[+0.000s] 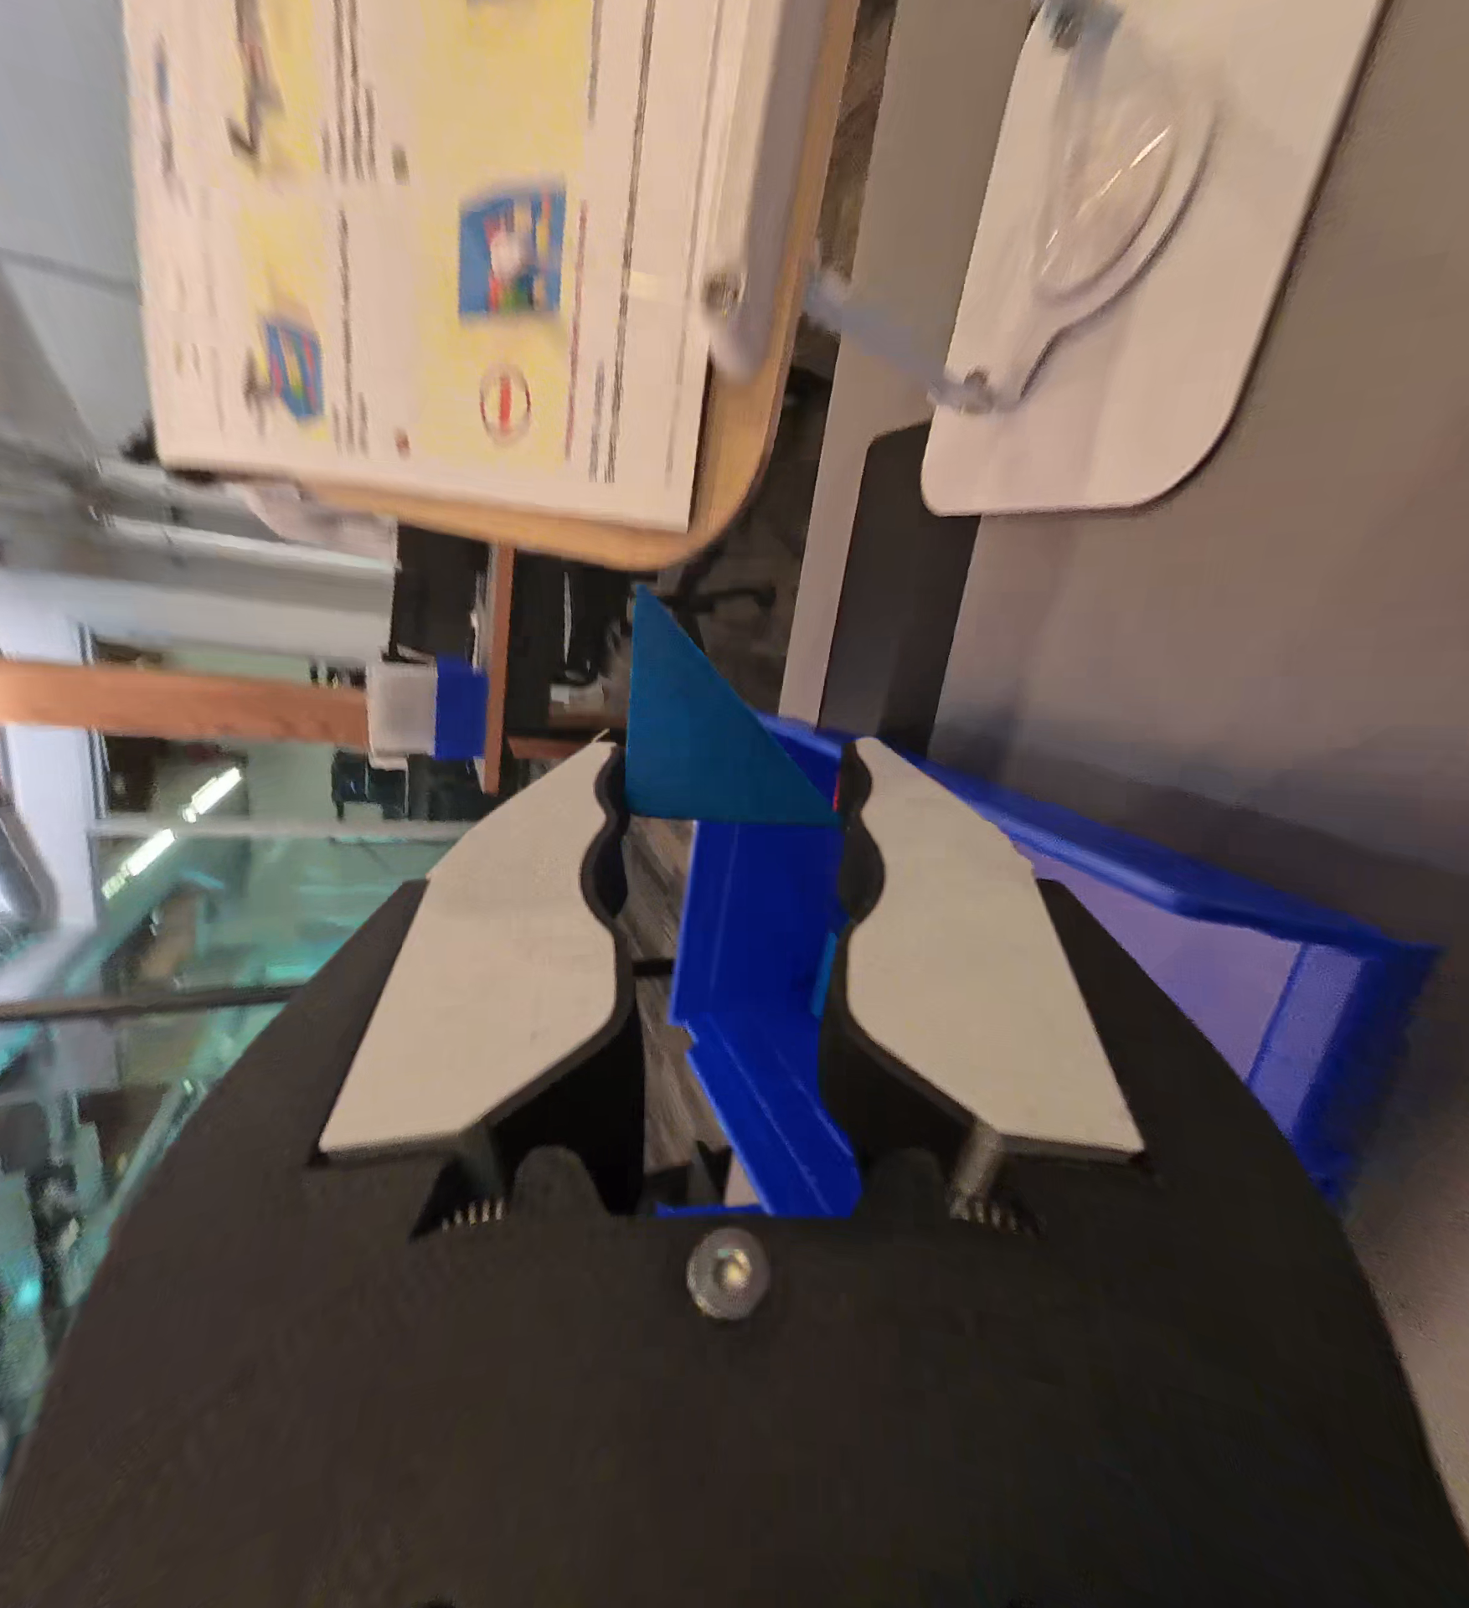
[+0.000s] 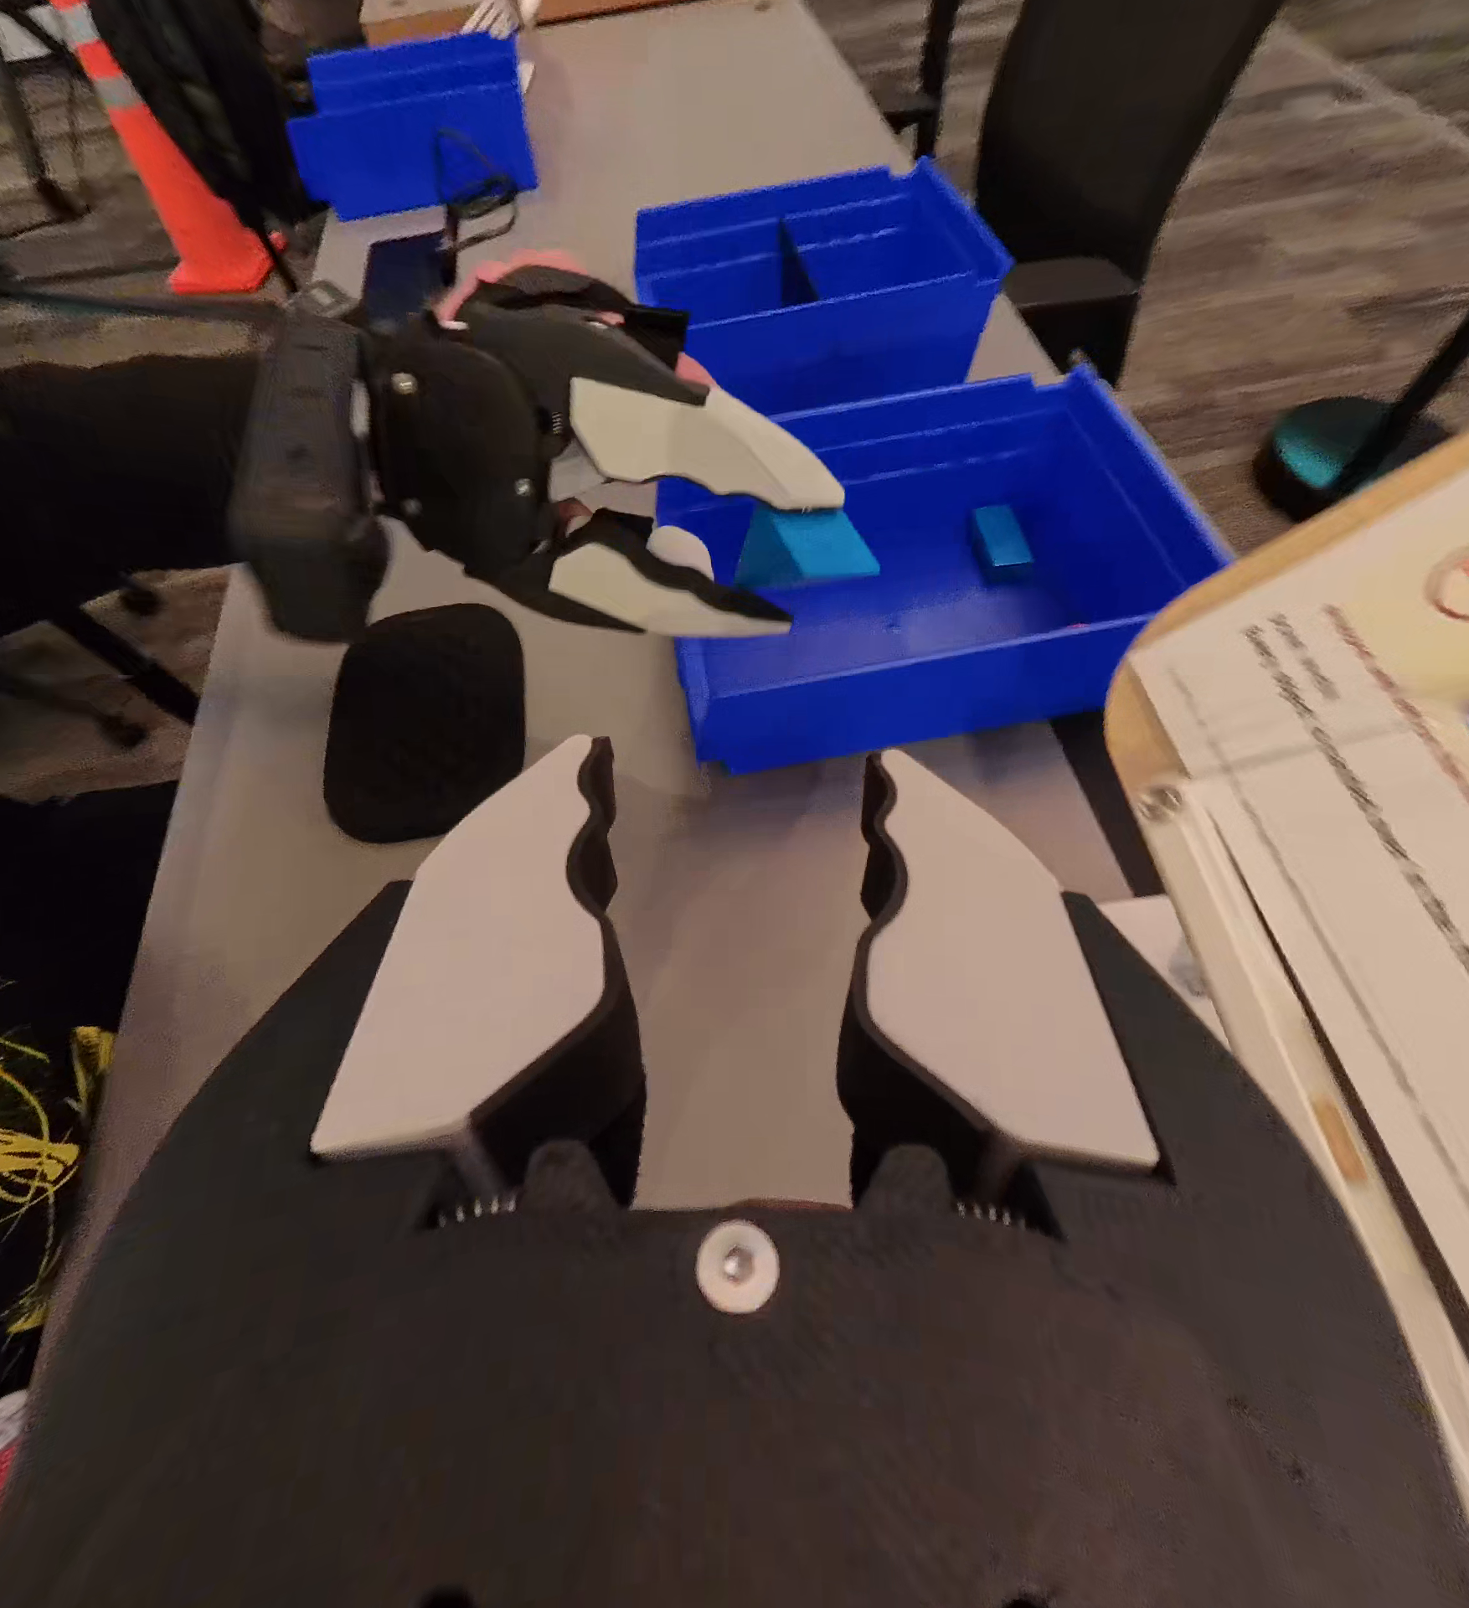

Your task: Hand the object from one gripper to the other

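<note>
Left gripper (image 1: pixel 727 787) pinching a teal triangular block (image 1: pixel 696 740), one pad on each side, tips pressing its lower corners. Seen from the right wrist view, same gripper (image 2: pixel 801 557) turned on its side above the near blue bin (image 2: pixel 914 687), wedge (image 2: pixel 805 544) sandwiched between upper and lower finger; whether the block is fully clear of the bin floor hard to tell, though it looks raised. Right gripper (image 2: pixel 735 783) spread wide, nothing between the pads, hovering over bare grey table (image 2: pixel 714 957) just short of the bin's front wall, well apart from the block. Handover judged done: block with the left gripper, right one let go. Only carrying or setting down left, if anything. Further out: small teal rectangular block (image 2: pixel 1001 544) lying in the same bin, second blue bin (image 2: pixel 818 287) behind, third bin (image 2: pixel 418 130) far back, black foam pad (image 2: pixel 426 722) on table at left, clipboard with papers (image 2: pixel 1366 827) at right edge, orange cone (image 2: pixel 183 183) on the floor.
</note>
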Tool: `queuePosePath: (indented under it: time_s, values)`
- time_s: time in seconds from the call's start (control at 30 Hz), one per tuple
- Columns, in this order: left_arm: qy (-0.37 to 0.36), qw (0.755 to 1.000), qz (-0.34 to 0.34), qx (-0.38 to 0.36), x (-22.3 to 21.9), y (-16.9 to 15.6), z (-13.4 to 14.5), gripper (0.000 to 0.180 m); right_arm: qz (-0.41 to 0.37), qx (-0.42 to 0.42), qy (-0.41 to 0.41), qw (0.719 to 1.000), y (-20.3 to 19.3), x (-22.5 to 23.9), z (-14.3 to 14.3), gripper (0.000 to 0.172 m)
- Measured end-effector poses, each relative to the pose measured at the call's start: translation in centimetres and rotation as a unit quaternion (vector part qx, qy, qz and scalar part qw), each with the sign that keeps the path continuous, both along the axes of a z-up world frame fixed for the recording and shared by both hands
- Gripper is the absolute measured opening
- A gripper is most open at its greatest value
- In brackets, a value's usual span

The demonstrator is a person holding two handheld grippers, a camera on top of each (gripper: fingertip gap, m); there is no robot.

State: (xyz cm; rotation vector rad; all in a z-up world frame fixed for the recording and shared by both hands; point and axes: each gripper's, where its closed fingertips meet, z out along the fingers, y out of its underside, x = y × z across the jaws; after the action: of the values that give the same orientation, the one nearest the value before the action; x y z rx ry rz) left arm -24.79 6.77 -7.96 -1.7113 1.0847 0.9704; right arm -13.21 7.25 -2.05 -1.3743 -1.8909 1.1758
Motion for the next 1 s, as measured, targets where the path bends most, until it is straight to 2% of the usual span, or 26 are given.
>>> queuePosePath:
  time_s: [0.1,0.27,0.47,0.83,0.97,1.0]
  values:
    - [0.047,0.998,-0.044,0.009,3.1,-0.6,1.7,0.046,0.029,0.004,-0.033,0.999,-0.7,-2.4,-1.1,0.053]
    - [0.090,0.992,-0.090,0.003,6.5,-1.0,2.4,0.046,0.065,0.015,-0.089,0.994,-1.6,-3.9,-2.7,0.053]
    - [0.117,0.988,-0.100,0.000,7.6,-0.6,2.7,0.046,0.086,0.008,-0.102,0.991,-2.7,-3.7,-3.7,0.033]
    - [0.162,0.975,-0.152,-0.022,11.6,-0.2,2.0,0.046,0.078,0.011,-0.116,0.990,-2.4,0.6,-4.7,0.033]
    - [0.131,0.976,-0.171,-0.004,14.1,-0.1,3.1,0.047,0.051,0.019,-0.104,0.993,-1.3,4.1,-3.7,0.033]
    - [0.108,0.979,-0.172,0.007,14.5,0.0,3.8,0.052,0.034,0.031,-0.099,0.994,-0.3,5.5,-3.2,0.033]
